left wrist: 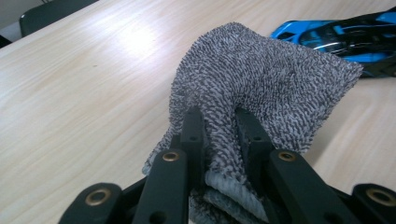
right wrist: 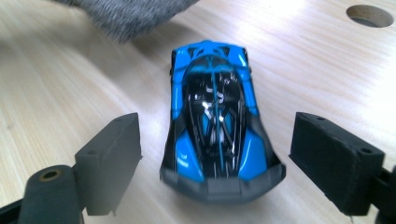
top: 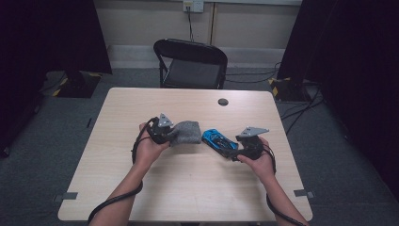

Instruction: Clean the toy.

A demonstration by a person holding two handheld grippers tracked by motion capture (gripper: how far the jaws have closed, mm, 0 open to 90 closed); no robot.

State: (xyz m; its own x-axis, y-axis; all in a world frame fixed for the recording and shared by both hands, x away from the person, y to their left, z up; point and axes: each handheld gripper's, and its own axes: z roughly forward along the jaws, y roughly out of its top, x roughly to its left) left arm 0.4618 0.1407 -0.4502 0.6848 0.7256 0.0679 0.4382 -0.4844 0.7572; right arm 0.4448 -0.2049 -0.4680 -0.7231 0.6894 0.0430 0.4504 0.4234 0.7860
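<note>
Left claw [left wrist: 219,135] clamped on grey cloth [left wrist: 261,79]. Right claw [right wrist: 215,163] jaws apart, either side of blue toy car [right wrist: 215,121] on desk [top: 188,183], not touching. Car at 3 o'clock of cloth. Advice: steady car before wiping roof.

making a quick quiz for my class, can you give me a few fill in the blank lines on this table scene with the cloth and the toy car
1. The left gripper is shut on a grey ____.
2. The toy car on the table is black and ____.
3. The right gripper has its jaws ____, one on either side of the car without touching it.
4. Behind the table stands an empty black ____.

Missing words: cloth; blue; open; chair
</note>
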